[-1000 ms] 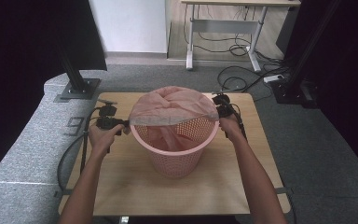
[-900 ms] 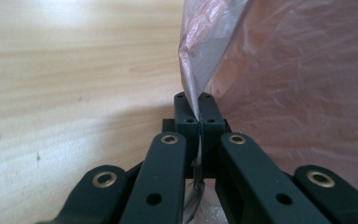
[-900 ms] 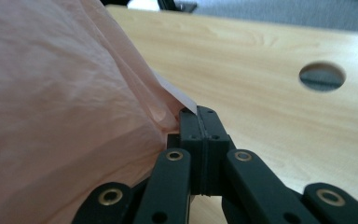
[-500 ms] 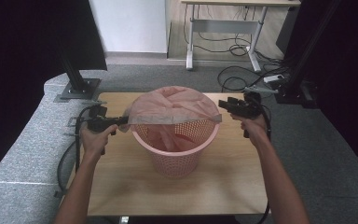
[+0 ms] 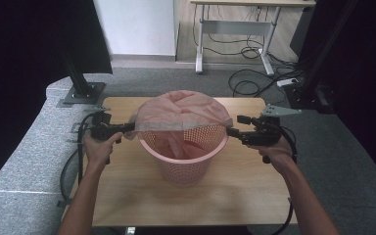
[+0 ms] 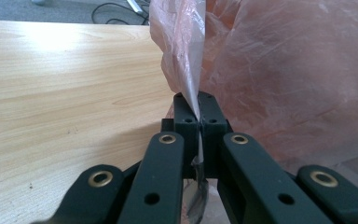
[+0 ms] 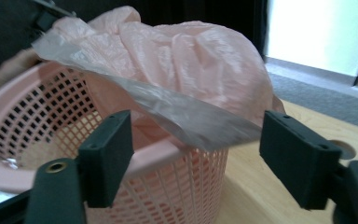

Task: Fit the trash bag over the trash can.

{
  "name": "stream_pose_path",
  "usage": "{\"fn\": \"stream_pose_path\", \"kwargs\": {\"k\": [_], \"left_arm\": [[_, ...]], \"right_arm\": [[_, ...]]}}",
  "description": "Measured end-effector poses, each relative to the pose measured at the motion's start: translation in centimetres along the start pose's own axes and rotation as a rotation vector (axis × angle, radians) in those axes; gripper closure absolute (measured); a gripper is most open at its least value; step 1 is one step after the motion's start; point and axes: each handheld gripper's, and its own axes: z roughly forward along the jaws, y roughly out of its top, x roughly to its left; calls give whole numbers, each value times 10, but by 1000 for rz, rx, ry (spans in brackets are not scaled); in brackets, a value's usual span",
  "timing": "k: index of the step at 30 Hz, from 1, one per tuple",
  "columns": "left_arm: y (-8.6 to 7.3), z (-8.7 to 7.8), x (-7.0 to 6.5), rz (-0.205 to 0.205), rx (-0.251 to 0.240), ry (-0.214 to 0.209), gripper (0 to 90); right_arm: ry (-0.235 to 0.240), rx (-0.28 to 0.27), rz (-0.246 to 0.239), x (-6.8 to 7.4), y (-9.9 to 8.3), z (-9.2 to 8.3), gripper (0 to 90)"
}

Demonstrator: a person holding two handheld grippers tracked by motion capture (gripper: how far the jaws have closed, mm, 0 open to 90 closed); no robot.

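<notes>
Two forearms reach in level, either side of the pink perforated basket mid-table; your left gripper pinches the thin crinkly pink bag edge, jaws closed; your right gripper gapes wide, empty, just beside the rim; bag drapes the far rim.

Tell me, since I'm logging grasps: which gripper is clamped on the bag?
The left gripper: jaws shut on the pink bag. The right gripper stands open.
</notes>
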Motion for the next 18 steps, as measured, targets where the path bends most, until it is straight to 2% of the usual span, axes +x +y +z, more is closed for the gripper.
{"fn": "stream_pose_path", "kwargs": {"k": [2,3,5,6,8,9,12,18], "left_arm": [[-1,-2,0,2,-3,2,881],[-1,-3,0,2,-7,2,881],[-2,-6,-1,8,-14,1,882],[-2,-8,-1,11,-18,1,882],[-3,-12,-2,15,-30,-4,881],[-3,-13,-3,17,-37,-7,881],[-4,-17,-7,27,-53,-19,882],[-12,-23,-19,60,-64,-37,882]], "right_arm": [[-8,-1,-28,4,4,7,270],[-24,-2,-51,6,5,10,325],[-26,-4,-91,10,8,12,486],[-42,1,-113,13,9,12,609],[-50,9,-108,15,9,8,766],[-45,2,-106,16,9,4,813],[-20,-27,-97,19,6,-9,873],[45,-66,-60,29,-12,-36,880]]}}
